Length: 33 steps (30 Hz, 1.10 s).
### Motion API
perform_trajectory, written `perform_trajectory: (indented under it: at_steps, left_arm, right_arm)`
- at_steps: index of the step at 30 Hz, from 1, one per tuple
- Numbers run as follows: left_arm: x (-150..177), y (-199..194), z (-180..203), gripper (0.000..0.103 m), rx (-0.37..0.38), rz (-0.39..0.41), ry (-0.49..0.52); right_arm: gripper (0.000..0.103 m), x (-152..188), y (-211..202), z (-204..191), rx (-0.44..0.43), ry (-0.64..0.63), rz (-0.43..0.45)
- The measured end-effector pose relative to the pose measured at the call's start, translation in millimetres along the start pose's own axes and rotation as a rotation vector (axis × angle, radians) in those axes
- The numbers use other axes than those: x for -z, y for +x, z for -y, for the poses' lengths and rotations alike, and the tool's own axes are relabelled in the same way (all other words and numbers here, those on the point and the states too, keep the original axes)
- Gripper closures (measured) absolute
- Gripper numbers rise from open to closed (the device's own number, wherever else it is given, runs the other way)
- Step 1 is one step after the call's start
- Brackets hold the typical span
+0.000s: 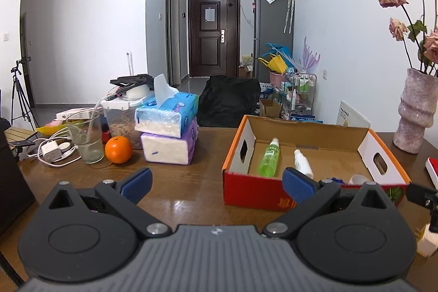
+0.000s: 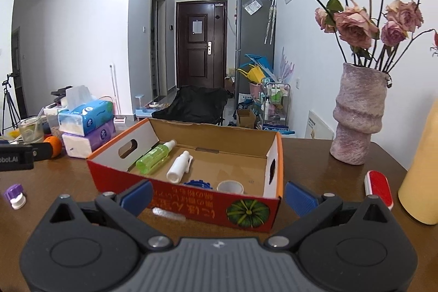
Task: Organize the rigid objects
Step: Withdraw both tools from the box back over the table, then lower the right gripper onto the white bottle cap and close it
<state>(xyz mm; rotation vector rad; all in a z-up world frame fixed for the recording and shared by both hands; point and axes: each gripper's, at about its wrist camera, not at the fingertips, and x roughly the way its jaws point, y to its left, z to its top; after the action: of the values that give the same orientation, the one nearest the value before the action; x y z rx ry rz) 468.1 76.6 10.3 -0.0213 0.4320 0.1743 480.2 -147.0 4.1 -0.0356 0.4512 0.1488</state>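
Observation:
An open red and orange cardboard box (image 2: 191, 199) stands on the brown table; it also shows in the left wrist view (image 1: 251, 190). Inside lie a green spray bottle (image 2: 154, 156), a white bottle (image 2: 178, 167), a blue toothed piece (image 2: 198, 184) and a white tape roll (image 2: 230, 186). The green bottle (image 1: 269, 158) and white bottle (image 1: 302, 160) show in the left view too. My right gripper (image 2: 217, 196) is open and empty just before the box's front wall. My left gripper (image 1: 216, 184) is open and empty, left of the box. A small purple-and-white object (image 2: 15, 194) lies on the table at left.
A red lint brush (image 2: 379, 186), a yellow container (image 2: 421, 171) and a vase of dried roses (image 2: 356, 116) stand right of the box. Stacked tissue packs (image 1: 168, 127), an orange (image 1: 118, 149), a glass (image 1: 86, 137) and a charger with cables (image 1: 50, 149) sit at left.

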Motion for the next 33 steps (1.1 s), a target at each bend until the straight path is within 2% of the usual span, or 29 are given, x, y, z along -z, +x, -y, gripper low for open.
perform_trajectory:
  at_steps: [12, 20, 25, 33]
  left_arm:
    - [45.5, -49.1, -19.2, 0.000, -0.006, 0.013, 0.012]
    - [89.1, -67.3, -37.4, 0.000, -0.029, -0.029, 0.022]
    - [97.7, -82.7, -52.4, 0.000, -0.025, -0.009, -0.007]
    - [106.9, -86.6, -64.9, 0.000, -0.024, -0.034, -0.042]
  right_arm:
    - [0.000, 40.2, -47.0, -5.1, 0.012, -0.021, -0.016]
    - [0.000, 73.0, -68.3, -15.7, 0.012, -0.053, -0.063]
    - [0.000, 94.0, -72.2, -20.4, 0.017, -0.046, -0.113]
    - [0.000, 114.4, -74.8, -36.7, -0.016, -0.070, -0.167]
